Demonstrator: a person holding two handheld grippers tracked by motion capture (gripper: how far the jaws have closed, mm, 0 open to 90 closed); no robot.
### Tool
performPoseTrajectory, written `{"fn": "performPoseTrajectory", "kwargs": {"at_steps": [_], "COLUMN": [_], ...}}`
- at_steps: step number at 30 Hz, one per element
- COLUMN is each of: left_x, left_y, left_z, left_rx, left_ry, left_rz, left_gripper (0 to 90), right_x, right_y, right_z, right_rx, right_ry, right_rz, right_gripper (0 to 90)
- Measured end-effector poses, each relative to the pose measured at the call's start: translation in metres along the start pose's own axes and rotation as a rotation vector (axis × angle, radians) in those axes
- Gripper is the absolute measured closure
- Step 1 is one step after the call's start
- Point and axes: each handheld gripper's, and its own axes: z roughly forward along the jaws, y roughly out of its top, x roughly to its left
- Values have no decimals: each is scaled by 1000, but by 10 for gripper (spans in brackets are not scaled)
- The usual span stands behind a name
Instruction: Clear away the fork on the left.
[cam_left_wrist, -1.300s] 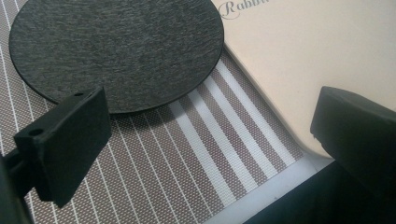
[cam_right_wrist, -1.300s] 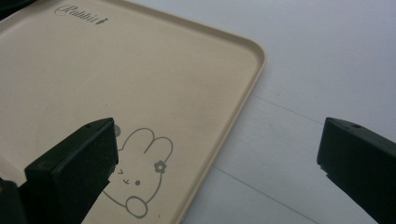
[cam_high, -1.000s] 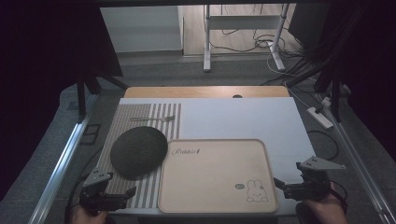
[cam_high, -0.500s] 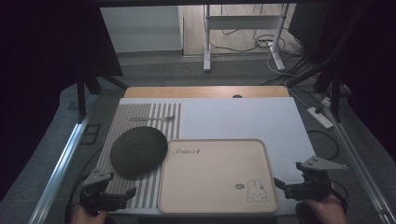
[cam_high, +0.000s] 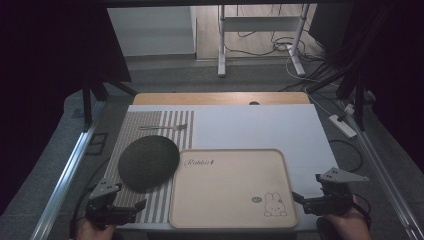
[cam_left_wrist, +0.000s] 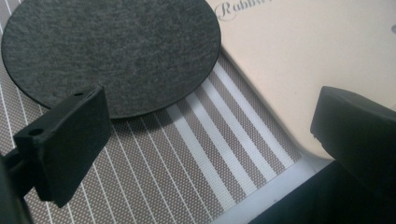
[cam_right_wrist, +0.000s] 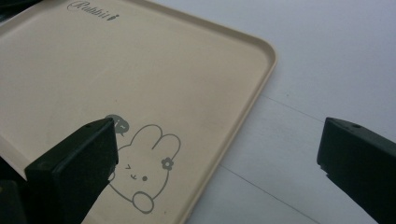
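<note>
A beige tray (cam_high: 232, 187) with a rabbit drawing (cam_high: 274, 204) lies at the table's front middle. Left of it, a dark round felt mat (cam_high: 148, 162) rests on a striped placemat (cam_high: 150, 125), and a fork (cam_high: 162, 127) lies at the placemat's far end. My left gripper (cam_high: 135, 205) is open at the front left, low over the placemat's stripes (cam_left_wrist: 187, 163), with the felt mat (cam_left_wrist: 112, 46) and the tray's corner (cam_left_wrist: 303, 60) ahead of it. My right gripper (cam_high: 298, 199) is open at the tray's front right corner (cam_right_wrist: 140, 70), beside the rabbit drawing (cam_right_wrist: 144, 172). Both hold nothing.
A white sheet (cam_high: 260, 125) covers the table, with a wooden strip (cam_high: 220, 98) along its far edge. Metal rails (cam_high: 70, 165) run down both sides. Stand legs (cam_high: 222, 45) and cables (cam_high: 300, 50) are on the floor beyond; a power strip (cam_high: 342, 125) lies at the right.
</note>
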Motion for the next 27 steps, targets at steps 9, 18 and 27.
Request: {"fn": "performPoseTrajectory", "kwargs": {"at_steps": [9, 18, 27], "left_x": [3, 10, 17], "left_y": [4, 11, 18], "left_z": [0, 13, 23], "left_rx": [-23, 7, 5], "left_ry": [-18, -68, -76], "left_rz": [-6, 4, 11], "left_gripper": [0, 0, 0], "right_x": [0, 0, 0], "right_y": [0, 0, 0], "right_z": [1, 1, 2], "right_rx": [5, 7, 14], "right_ry": [1, 1, 1], "right_rz": [1, 3, -1], "right_gripper": [0, 0, 0]}}
